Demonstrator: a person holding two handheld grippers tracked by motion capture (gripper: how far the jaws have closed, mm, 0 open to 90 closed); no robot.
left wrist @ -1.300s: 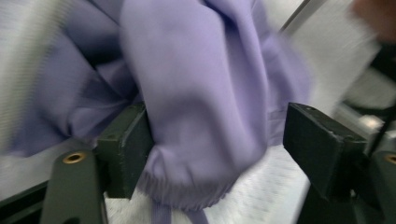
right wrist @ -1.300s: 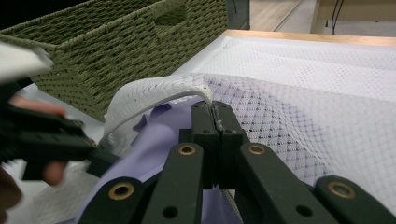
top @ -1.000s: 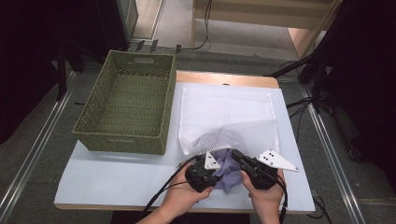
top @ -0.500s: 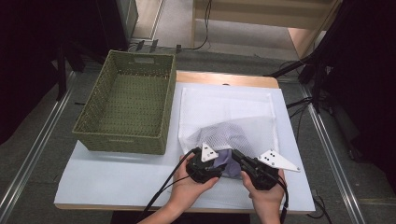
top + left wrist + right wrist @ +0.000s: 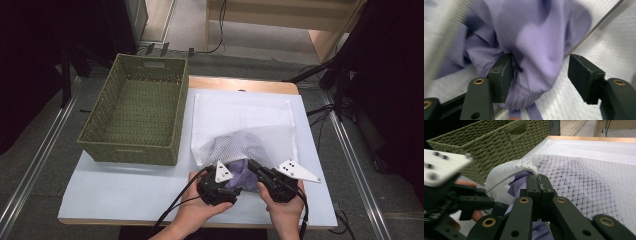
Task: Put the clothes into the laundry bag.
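A lilac garment (image 5: 243,176), bunched and half inside a white mesh laundry bag (image 5: 243,121), lies at the near edge of the table's white mat (image 5: 125,192), its elastic hem spilling out of the bag's mouth toward the person. The bag's long axis runs away from the person, closed end toward the far edge and mouth at the near end. The right gripper (image 5: 539,185) has its 2 jaws pressed together on the upper rim of the bag's mouth, holding it lifted above the cloth. The left gripper (image 5: 541,72) has just been opening its jaws; they stand apart around a fold of the garment, one pad touching the cloth and the other clear of it. Both hands (image 5: 200,212) sit side by side at the table's near edge. A green woven basket (image 5: 135,112) stands just beside the bag, on the left.
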